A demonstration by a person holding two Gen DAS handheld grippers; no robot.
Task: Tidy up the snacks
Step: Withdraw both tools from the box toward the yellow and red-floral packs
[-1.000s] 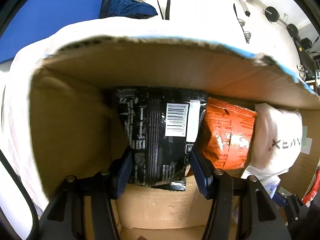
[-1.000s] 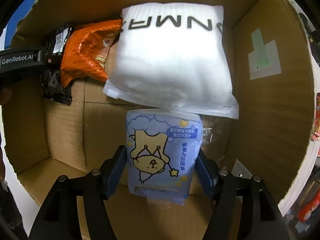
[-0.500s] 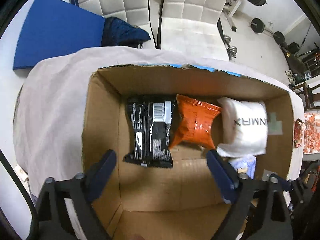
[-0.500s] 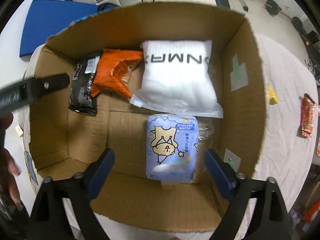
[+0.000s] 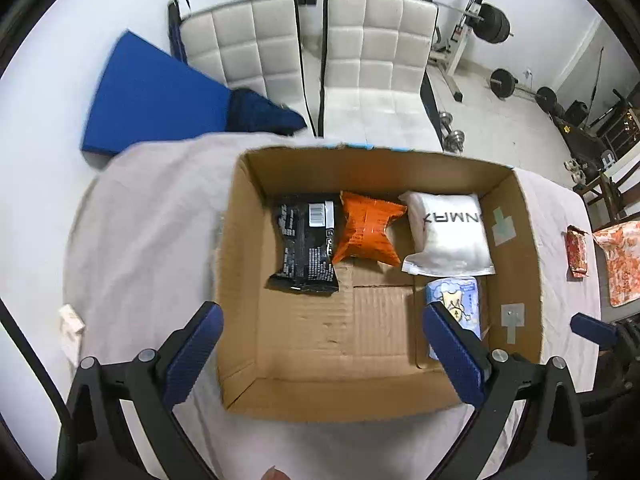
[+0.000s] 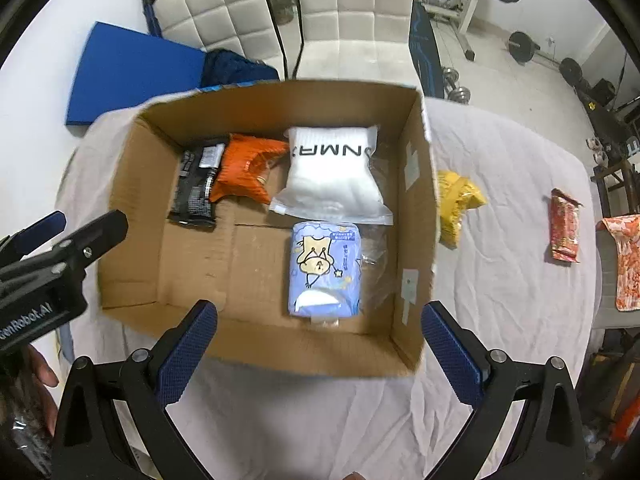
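Both the left gripper and right gripper, just released and empty, hang above the brown cardboard box; next, the crinkled yellow snack bag outside its right wall.

- "GenRobot.AI", white on the black body of the left gripper, at nine o'clock in the right wrist view (first letters cut off).
- "NMAX" upside down on the white pouch; rest hidden.
- Barcode on the black packet, digits unreadable.
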